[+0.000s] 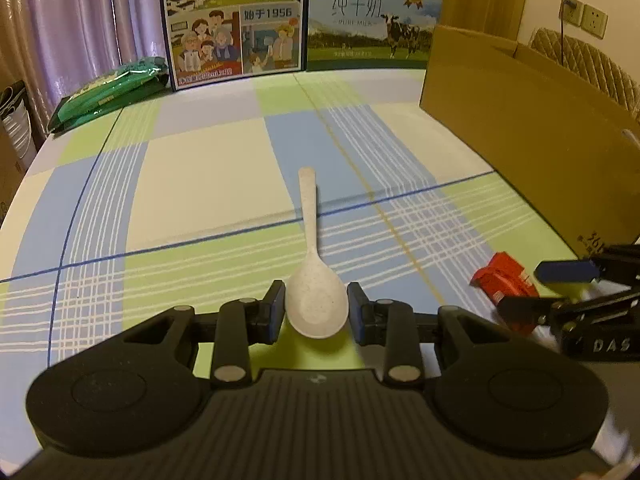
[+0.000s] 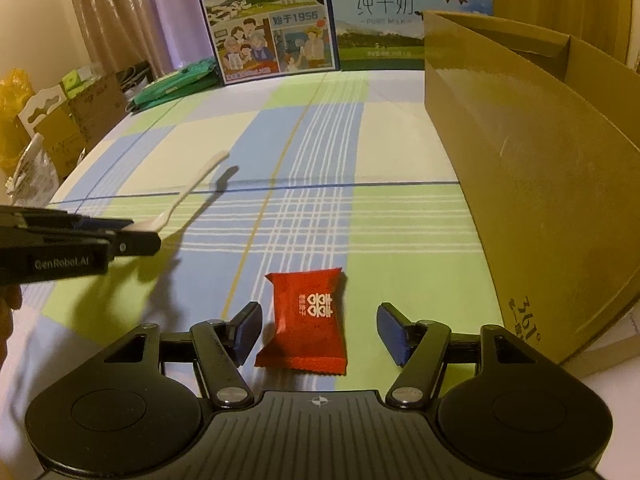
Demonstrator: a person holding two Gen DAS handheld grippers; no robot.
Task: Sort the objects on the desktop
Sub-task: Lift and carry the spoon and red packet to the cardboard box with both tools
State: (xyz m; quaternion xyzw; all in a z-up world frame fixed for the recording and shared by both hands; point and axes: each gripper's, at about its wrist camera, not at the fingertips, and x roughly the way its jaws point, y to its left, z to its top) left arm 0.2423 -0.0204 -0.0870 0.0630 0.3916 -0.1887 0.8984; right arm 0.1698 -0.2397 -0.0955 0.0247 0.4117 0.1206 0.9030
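one spoon, one red packet, two milk boxes

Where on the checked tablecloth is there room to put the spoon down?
Lots of bare cloth lies between the white speckled spoon, the two milk cartons and the green packet. It is crowded on the right, where the red candy wrapper lies beside the brown cardboard box.

Left gripper jaws clamped; right gripper jaws spread wide
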